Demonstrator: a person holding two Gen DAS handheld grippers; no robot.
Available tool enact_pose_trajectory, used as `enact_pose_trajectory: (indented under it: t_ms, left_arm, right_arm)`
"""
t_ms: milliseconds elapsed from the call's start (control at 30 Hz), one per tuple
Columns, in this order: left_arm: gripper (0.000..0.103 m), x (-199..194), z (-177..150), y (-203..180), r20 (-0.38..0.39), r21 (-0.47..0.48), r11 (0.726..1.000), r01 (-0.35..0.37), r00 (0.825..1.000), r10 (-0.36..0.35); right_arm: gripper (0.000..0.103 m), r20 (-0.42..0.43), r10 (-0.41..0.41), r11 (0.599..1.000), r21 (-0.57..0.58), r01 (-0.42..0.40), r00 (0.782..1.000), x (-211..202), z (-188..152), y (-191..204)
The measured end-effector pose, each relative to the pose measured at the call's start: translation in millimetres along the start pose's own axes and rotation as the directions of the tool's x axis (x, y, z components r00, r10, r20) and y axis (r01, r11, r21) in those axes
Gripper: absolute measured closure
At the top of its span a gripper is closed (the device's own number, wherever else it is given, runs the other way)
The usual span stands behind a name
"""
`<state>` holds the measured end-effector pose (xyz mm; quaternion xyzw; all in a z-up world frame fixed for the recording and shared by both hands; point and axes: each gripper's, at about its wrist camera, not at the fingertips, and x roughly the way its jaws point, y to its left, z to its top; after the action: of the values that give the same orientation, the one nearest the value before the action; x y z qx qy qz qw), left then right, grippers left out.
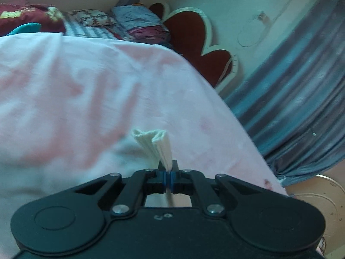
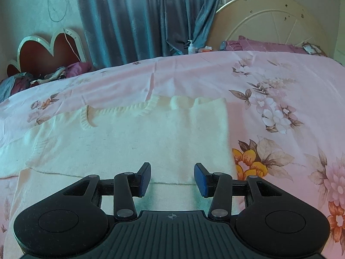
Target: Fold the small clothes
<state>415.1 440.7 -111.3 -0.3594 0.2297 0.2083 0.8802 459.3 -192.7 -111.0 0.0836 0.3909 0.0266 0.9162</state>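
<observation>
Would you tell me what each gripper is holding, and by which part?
Left gripper pinches a bunched edge of the cream knit garment; right gripper is open, holding nothing.

**Sweater on the bed**

The sweater [image 2: 138, 142] lies flat on the bed [image 2: 280, 82], ahead of the right gripper [image 2: 172, 178]. Curtain [image 2: 146, 17] behind the bed; heart board [image 2: 45, 54] left of it; bottle [image 2: 191, 48] at the far edge.

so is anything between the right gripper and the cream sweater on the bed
Nothing visible. The right gripper hangs open just above the cream knit sweater, which lies flat on the floral bedsheet with nothing on top.
</observation>
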Motion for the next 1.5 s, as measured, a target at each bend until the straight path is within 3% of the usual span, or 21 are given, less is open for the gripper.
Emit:
enact_pose_trajectory:
  t_ms: [167,300,433,533,700,767,867,967,1033,1100,1133,1233,1267,1367,1467,1500]
  left_arm:
    - [0.100,-5,-37,-73,-0.043,0.114,0.987,0.116,0.993,-0.112]
    - [0.100,-3,-84,-156,-0.125,0.258,0.937,0.233,0.970,-0.207]
    - [0.100,1,-136,-225,-0.225,0.363,0.874,0.323,0.941,-0.254]
    - [0.100,3,-173,-267,-0.295,0.429,0.819,0.380,0.916,-0.271]
    - [0.100,5,-236,-325,-0.399,0.553,0.711,0.434,0.887,-0.231]
    - [0.100,4,-257,-333,-0.428,0.575,0.683,0.451,0.877,-0.218]
    - [0.100,15,-282,-347,-0.473,0.578,0.662,0.478,0.857,-0.206]
    - [0.089,24,-312,-357,-0.547,0.566,0.633,0.528,0.815,-0.191]
    - [0.065,27,-327,-361,-0.595,0.543,0.612,0.575,0.777,-0.203]
    - [0.055,16,-330,-361,-0.587,0.558,0.583,0.591,0.777,-0.227]
    - [0.055,9,-327,-359,-0.580,0.563,0.576,0.592,0.780,-0.236]
    - [0.056,-13,-308,-340,-0.521,0.593,0.595,0.543,0.822,-0.232]
    - [0.056,-20,-298,-327,-0.492,0.605,0.611,0.511,0.843,-0.218]
    - [0.056,-32,-263,-282,-0.441,0.589,0.685,0.428,0.881,-0.171]
    - [0.058,-33,-235,-234,-0.379,0.602,0.742,0.295,0.923,-0.060]
    - [0.058,-30,-226,-218,-0.369,0.584,0.769,0.258,0.929,-0.032]
  right_arm:
    - [0.058,0.006,0.001,0.999,0.034,-0.001,1.000,2,1,-11]
    - [0.058,0.016,0.013,0.998,0.055,-0.014,1.000,0,2,-19]
    - [0.058,0.033,0.029,0.997,0.075,-0.031,0.999,-7,5,-30]
    - [0.058,0.053,0.034,0.995,0.093,-0.039,0.998,-15,8,-40]
    - [0.058,0.070,0.035,0.990,0.134,-0.044,0.997,-26,9,-60]
    - [0.058,0.073,0.029,0.988,0.149,-0.040,0.997,-31,8,-68]
    - [0.058,0.071,0.034,0.984,0.171,-0.046,0.997,-38,6,-81]
    - [0.057,0.058,0.050,0.981,0.185,-0.060,0.997,-41,4,-89]
    - [0.057,0.054,0.066,0.978,0.194,-0.075,0.996,-42,3,-91]
    - [0.057,0.060,0.101,0.973,0.203,-0.112,0.993,-42,4,-89]
    - [0.057,0.062,0.122,0.970,0.203,-0.133,0.991,-42,5,-87]
    - [0.057,0.065,0.206,0.956,0.200,-0.215,0.976,-33,13,-72]
    - [0.058,0.063,0.230,0.951,0.199,-0.238,0.971,-27,16,-64]
    - [0.058,0.039,0.292,0.936,0.195,-0.294,0.956,-7,25,-41]
    - [0.058,0.000,0.323,0.931,0.180,-0.318,0.946,15,30,-20]
    - [0.058,-0.022,0.338,0.926,0.187,-0.328,0.941,24,30,-15]
